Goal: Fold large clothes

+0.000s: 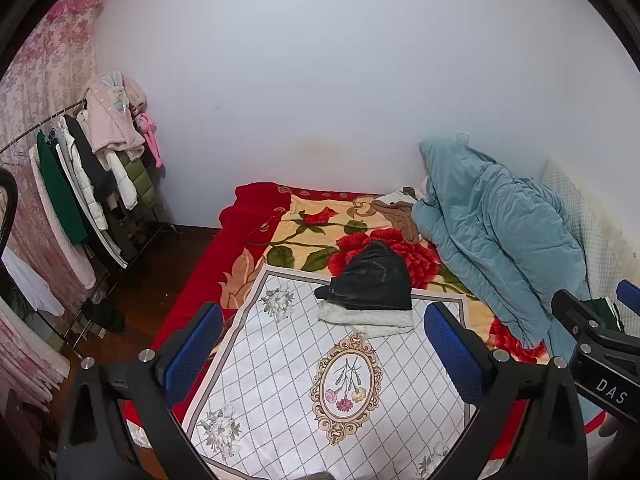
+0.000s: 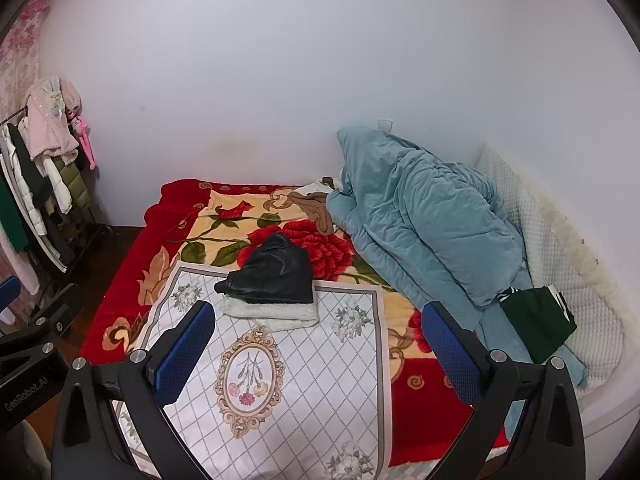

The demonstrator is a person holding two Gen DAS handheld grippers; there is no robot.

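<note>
A folded black leather garment (image 1: pixel 372 280) (image 2: pixel 274 274) with a white fleece lining (image 1: pixel 368 322) (image 2: pixel 272 314) lies on a white checked mat (image 1: pixel 280 380) (image 2: pixel 304 380) spread over the bed. My left gripper (image 1: pixel 324 354) hovers above the mat's near part, open, with nothing between its blue pads (image 1: pixel 192 348). My right gripper (image 2: pixel 320 354) is open too and holds nothing. It also shows at the right edge of the left wrist view (image 1: pixel 592 328). Both stand short of the garment.
A red floral blanket (image 1: pixel 248 236) (image 2: pixel 176 220) covers the bed. A crumpled blue duvet (image 1: pixel 492 232) (image 2: pixel 420 216) is heaped at the back right, with a dark green folded garment (image 2: pixel 538 322) beside it. A clothes rack (image 1: pixel 88 184) (image 2: pixel 36 184) stands at the left over the dark floor.
</note>
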